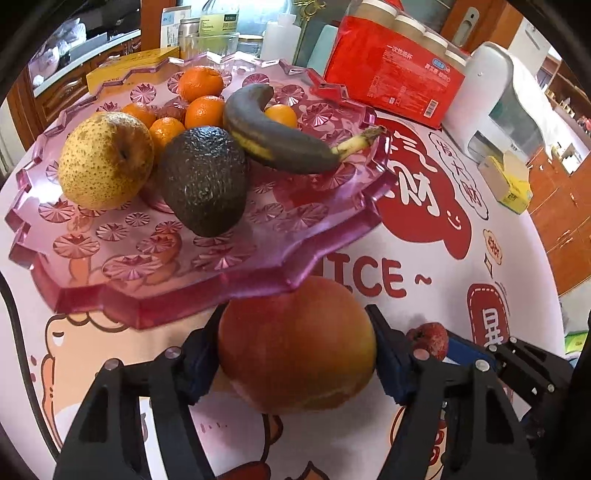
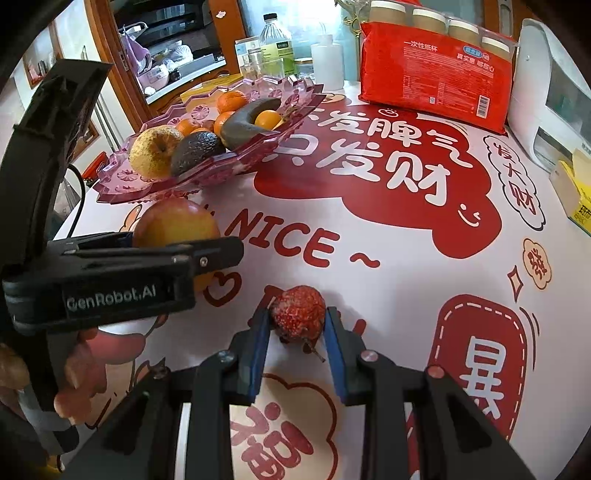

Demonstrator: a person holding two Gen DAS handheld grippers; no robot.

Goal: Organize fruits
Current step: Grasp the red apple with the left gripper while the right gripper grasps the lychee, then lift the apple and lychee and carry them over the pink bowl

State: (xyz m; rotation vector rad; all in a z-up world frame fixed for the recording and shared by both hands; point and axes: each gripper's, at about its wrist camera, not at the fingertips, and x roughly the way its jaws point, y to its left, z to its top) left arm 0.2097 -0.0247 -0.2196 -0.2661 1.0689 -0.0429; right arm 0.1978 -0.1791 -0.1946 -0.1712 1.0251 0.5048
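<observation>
A large red-yellow apple (image 1: 295,343) rests on the printed tablecloth just in front of the pink glass tray (image 1: 221,284). My left gripper (image 1: 295,314) has a pad against each side of it. The tray holds a speckled pear (image 1: 105,158), an avocado (image 1: 205,181), a blackened banana (image 1: 273,140) and several oranges (image 1: 201,83). To the right of the apple, my right gripper (image 2: 296,314) is shut on a small bumpy red fruit (image 2: 297,314) that sits low on the cloth. That fruit (image 1: 428,338) also shows in the left wrist view.
A red pack of paper cups (image 1: 391,74) and a white appliance (image 1: 495,92) stand behind and to the right of the tray. A yellow box (image 1: 509,184) lies near the right table edge. Bottles (image 1: 280,33) line the back. A hand (image 2: 77,369) holds the left gripper.
</observation>
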